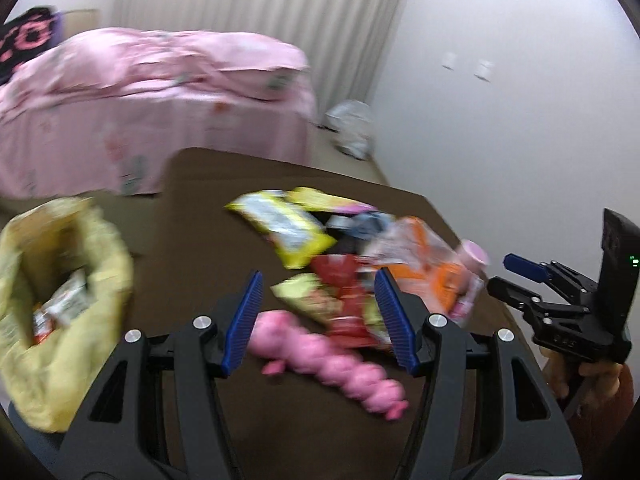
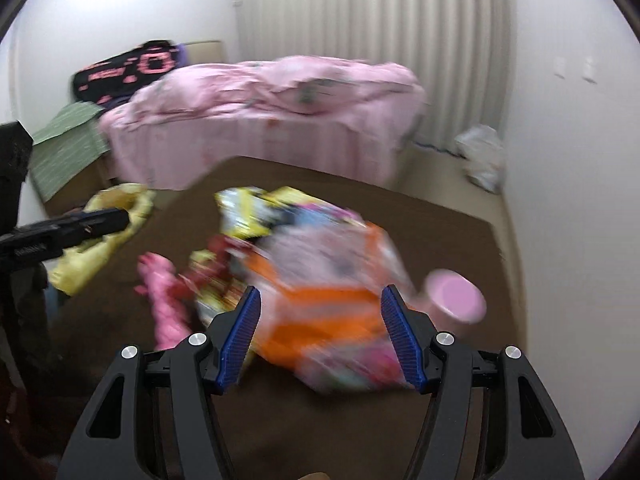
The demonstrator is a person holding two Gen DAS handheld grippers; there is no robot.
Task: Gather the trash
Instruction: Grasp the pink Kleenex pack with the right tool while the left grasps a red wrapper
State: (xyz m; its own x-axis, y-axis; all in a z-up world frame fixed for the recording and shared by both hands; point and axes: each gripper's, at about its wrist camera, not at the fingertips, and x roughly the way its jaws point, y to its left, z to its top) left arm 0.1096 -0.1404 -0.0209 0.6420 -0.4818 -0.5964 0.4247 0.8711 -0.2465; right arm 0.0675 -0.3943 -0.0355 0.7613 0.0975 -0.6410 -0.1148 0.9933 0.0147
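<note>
A pile of snack wrappers lies on the brown table (image 1: 192, 216): a yellow packet (image 1: 282, 226), a red packet (image 1: 342, 280) and an orange packet (image 1: 424, 264), which also shows in the right wrist view (image 2: 328, 312). A pink segmented toy (image 1: 328, 364) lies at the front. A yellow trash bag (image 1: 60, 304) stands open at the left with wrappers inside. My left gripper (image 1: 320, 320) is open and empty above the toy and red packet. My right gripper (image 2: 320, 332) is open and empty over the orange packet; it also shows in the left wrist view (image 1: 508, 276).
A pink cup (image 2: 456, 298) lies on its side at the table's right. A bed with a pink cover (image 2: 260, 120) stands behind the table. A white bag (image 2: 482, 156) sits on the floor by the right wall. Both views are motion-blurred.
</note>
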